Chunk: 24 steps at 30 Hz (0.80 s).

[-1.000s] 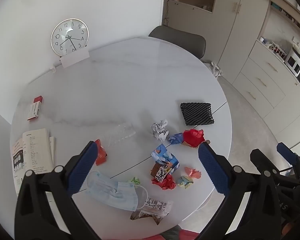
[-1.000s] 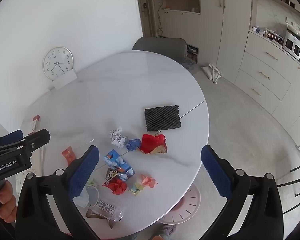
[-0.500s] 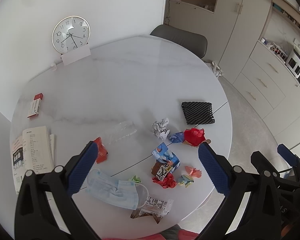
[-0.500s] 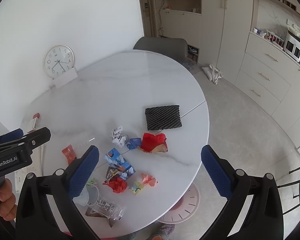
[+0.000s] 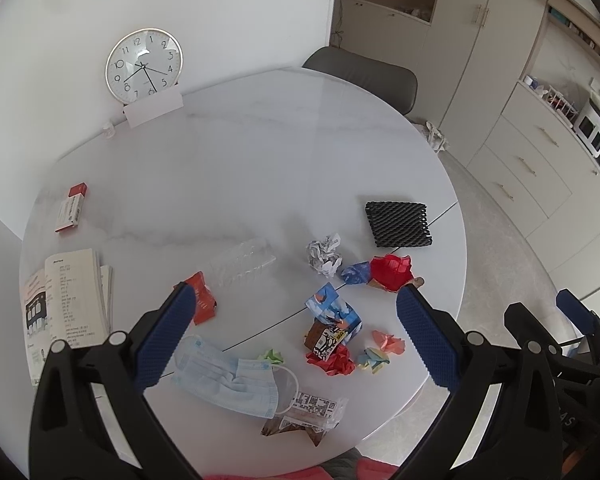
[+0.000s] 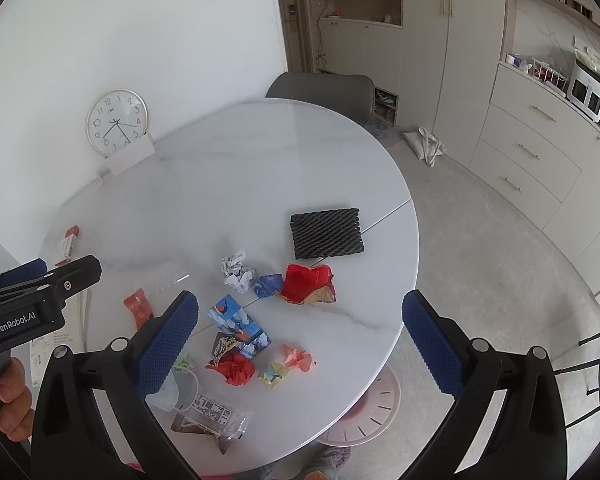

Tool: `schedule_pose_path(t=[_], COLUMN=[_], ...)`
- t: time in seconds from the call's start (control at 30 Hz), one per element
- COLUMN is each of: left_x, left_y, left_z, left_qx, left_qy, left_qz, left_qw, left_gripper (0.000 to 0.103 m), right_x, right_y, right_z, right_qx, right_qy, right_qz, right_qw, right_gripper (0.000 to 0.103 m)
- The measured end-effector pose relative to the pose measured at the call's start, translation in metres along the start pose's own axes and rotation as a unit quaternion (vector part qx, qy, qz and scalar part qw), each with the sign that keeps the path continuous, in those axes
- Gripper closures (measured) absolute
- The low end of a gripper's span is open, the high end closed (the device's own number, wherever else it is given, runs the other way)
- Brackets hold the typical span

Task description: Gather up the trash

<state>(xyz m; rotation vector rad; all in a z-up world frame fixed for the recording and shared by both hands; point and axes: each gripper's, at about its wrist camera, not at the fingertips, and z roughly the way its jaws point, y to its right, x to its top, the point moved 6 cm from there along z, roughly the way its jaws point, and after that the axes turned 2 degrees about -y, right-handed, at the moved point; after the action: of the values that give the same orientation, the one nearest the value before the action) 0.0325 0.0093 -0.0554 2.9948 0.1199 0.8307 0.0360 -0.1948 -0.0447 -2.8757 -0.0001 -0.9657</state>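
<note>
Left wrist view: left tool (image 5: 296,300) spread wide, pinching nothing, hovering over the counter (image 5: 228,168). Against a second ago, hardly any change: only a slight drift of the view, no litter shifted, nothing lifted. Judged from that, collecting not yet begun.

Trash all on the counter, mostly between and beneath the pads:
- one blue carton (image 5: 332,310) dead centre
- one face mask (image 5: 228,376) by the left pad
- one red wrapper (image 5: 202,300) touching that pad's tip in the view
- one white paper ball (image 5: 324,254) and one black foam mesh (image 5: 398,224) farther ahead

Right wrist view: right tool (image 6: 300,300) likewise spread and empty. Same litter between its pads, plus:
- one red wad (image 6: 234,368)
- one pink scrap (image 6: 298,358)
- one barcode wrapper (image 6: 212,410) nearest

Two clocks: one wall clock (image 6: 116,122) far ahead, one pink clock face (image 6: 360,412) on the floor below. No bin seen in either view.
</note>
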Motion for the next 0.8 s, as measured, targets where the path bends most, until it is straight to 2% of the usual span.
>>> schedule_pose_path(t=[0.8], left_x=[-0.0020], left_y=[-0.0055], left_z=[0.0008], left_qx=[0.000], left_qy=[-0.005], left_qz=[-0.005], left_qw=[1.0000], left_gripper=[0.007], right_x=[-0.0009], right_y=[-0.0004], right_z=[0.0007], right_qx=[0.000], right_qy=[-0.002], right_qz=[-0.001], right_qw=[1.000], right_gripper=[0.002])
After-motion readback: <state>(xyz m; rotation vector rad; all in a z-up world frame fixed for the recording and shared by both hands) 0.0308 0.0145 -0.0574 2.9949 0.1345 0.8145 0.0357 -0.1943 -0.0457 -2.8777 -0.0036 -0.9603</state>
